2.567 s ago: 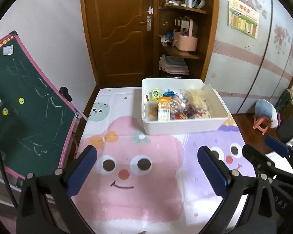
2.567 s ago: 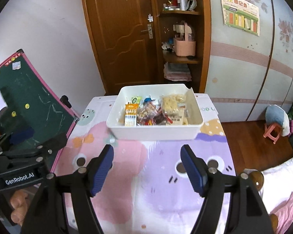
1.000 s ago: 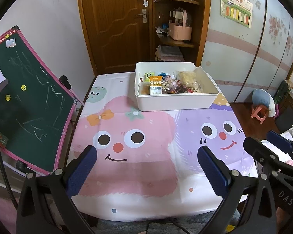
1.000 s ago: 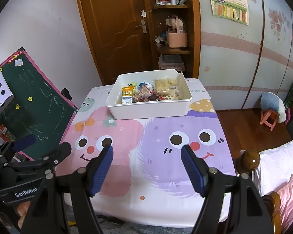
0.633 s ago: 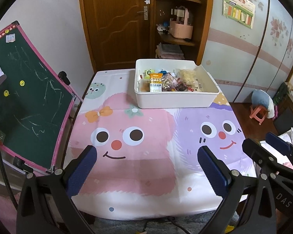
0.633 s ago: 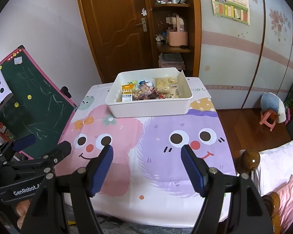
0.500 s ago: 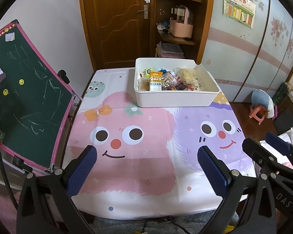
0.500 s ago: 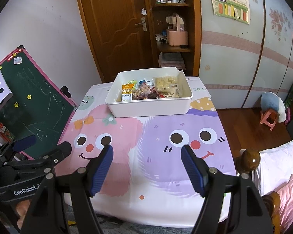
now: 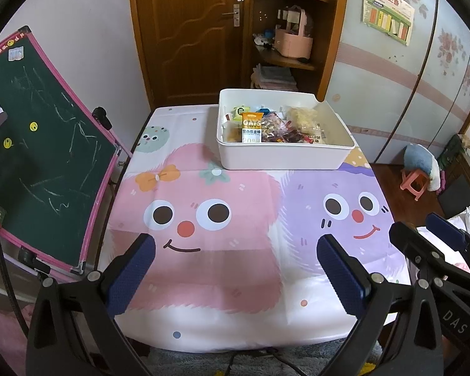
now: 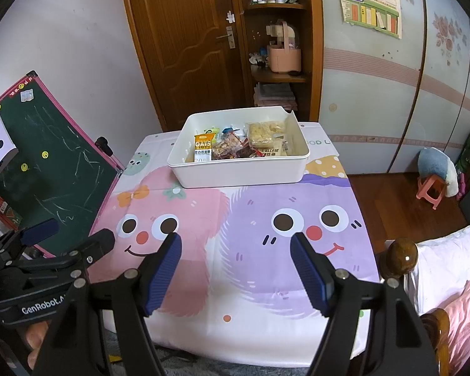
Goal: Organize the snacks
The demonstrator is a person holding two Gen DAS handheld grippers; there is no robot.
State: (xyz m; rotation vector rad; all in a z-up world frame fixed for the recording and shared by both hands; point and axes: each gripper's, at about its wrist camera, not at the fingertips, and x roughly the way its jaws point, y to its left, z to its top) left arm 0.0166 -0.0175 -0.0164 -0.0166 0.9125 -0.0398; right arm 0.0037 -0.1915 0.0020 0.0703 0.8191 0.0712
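Left claw spread wide at lower frame, gripping nothing, above the near edge of the worktop. Right claw likewise wide open and empty, low in its frame. White bin upper centre, at the worktop's far end, packed with snacks: an orange oats packet upright at left, possibly noodles or crackers at right. Chalkboard leaning along the left.

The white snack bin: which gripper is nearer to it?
Cannot tell. Left gripper and right gripper both hang open over the near table edge, far from the white bin.
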